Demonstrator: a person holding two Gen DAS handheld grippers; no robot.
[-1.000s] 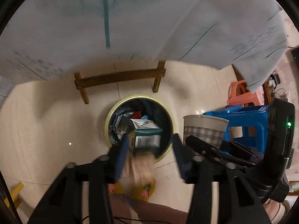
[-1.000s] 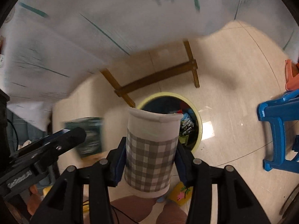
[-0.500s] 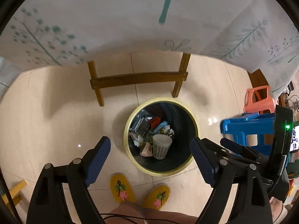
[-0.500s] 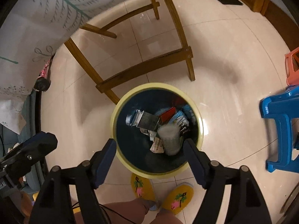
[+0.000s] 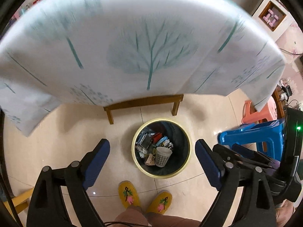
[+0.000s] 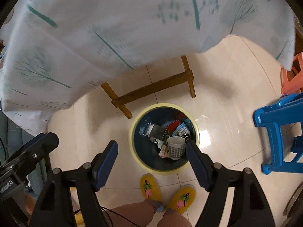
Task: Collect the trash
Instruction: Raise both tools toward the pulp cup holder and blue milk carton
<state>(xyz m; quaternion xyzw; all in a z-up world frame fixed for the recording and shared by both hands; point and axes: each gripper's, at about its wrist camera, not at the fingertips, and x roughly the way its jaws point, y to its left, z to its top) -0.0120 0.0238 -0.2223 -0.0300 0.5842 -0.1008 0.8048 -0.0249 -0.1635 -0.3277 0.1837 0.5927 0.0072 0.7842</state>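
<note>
A round bin with a yellow rim (image 5: 144, 167) (image 6: 135, 154) stands on the tiled floor below both grippers. Inside it lie a grey checked paper cup (image 5: 162, 157) (image 6: 175, 148), a carton and several wrappers (image 5: 146, 142) (image 6: 158, 130). My left gripper (image 5: 152, 160) is wide open and empty, high above the bin. My right gripper (image 6: 152, 162) is also wide open and empty above the bin; it shows at the right edge of the left wrist view (image 5: 246, 158).
A table with a white leaf-print cloth (image 5: 142, 47) (image 6: 132, 19) hangs over the far side, its wooden legs and crossbar (image 5: 144, 102) (image 6: 153, 90) behind the bin. A blue stool (image 5: 250, 134) (image 6: 278, 124) and an orange stool (image 5: 253, 113) stand right. Feet in yellow slippers (image 5: 130, 194) (image 6: 149, 187) are below.
One second ago the right gripper held the checked cup and the left a carton; both opened and the items dropped into the bin. Both grippers have since risen away from the bin.
</note>
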